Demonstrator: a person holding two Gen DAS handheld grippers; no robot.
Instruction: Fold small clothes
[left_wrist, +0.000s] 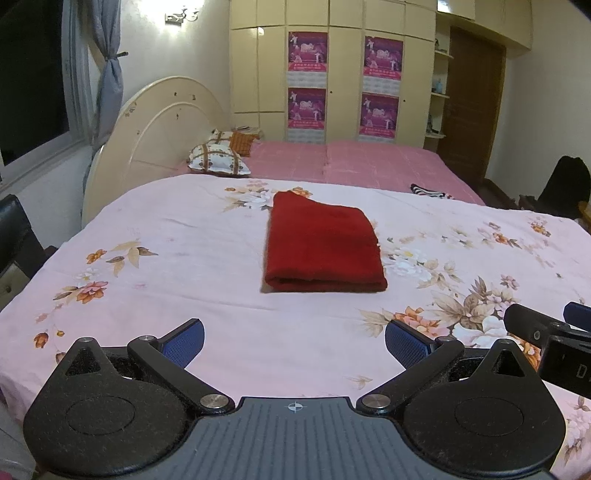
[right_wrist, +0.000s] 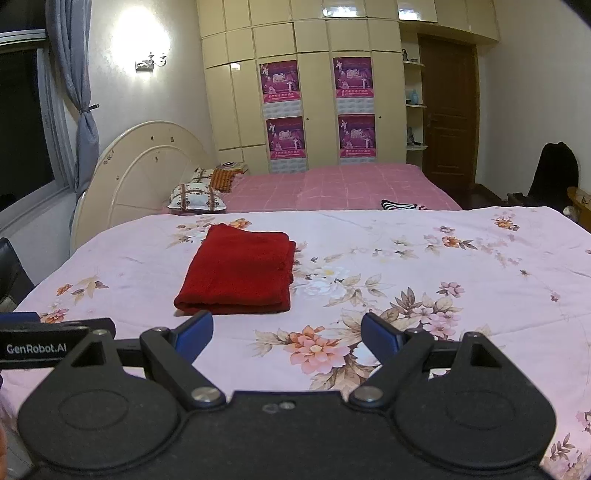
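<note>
The left tool stands released, jaws spread wide with nothing between them, above the near edge of the pale pink floral-print bedspread. The deep red, soft fleecy folded cloth lies flat near the middle of the bedspread, apart from both tools, its thick folded edge toward the viewer. The right tool is likewise released and empty, just short of that edge. Judged light, limp and non-slippery, the cloth should be pinched at a near corner through all layers, or they may slide apart.
</note>
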